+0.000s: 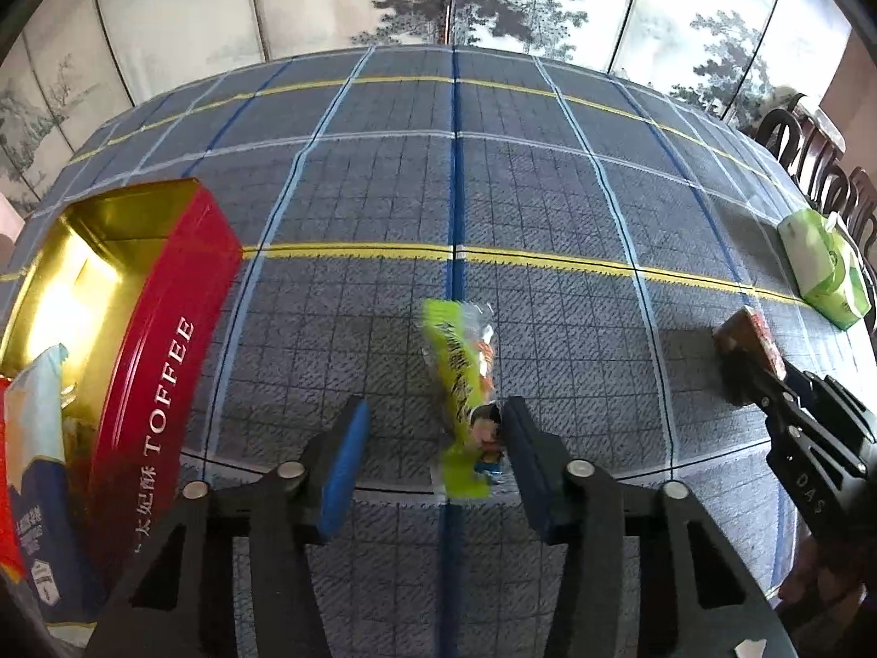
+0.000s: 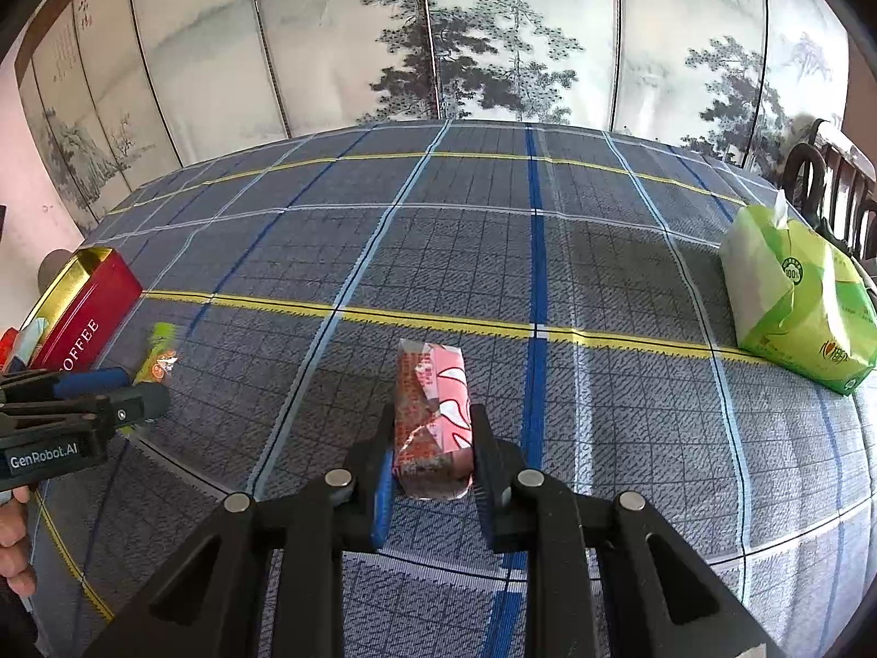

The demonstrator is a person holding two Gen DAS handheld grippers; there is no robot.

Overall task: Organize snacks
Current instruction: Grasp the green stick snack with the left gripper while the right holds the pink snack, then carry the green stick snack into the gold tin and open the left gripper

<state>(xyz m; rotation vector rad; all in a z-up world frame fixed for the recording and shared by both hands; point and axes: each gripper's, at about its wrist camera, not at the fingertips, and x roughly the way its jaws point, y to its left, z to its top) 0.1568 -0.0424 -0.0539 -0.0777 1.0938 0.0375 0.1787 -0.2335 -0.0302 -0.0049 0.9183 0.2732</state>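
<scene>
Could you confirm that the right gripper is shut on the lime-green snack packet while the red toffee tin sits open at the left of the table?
Not quite: the right gripper is shut on the pink wrapped snack, as the right wrist view shows. The lime-green snack packet lies on the cloth between the left gripper's fingers. The red toffee tin does sit open at the left of the table.

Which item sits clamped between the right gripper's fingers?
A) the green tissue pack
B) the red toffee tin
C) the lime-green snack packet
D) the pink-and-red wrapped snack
D: in the right wrist view the right gripper has its jaws shut on the pink-and-red wrapped snack, while the lime-green snack packet lies between the left gripper's jaws and the green tissue pack sits apart on the tablecloth.
</scene>
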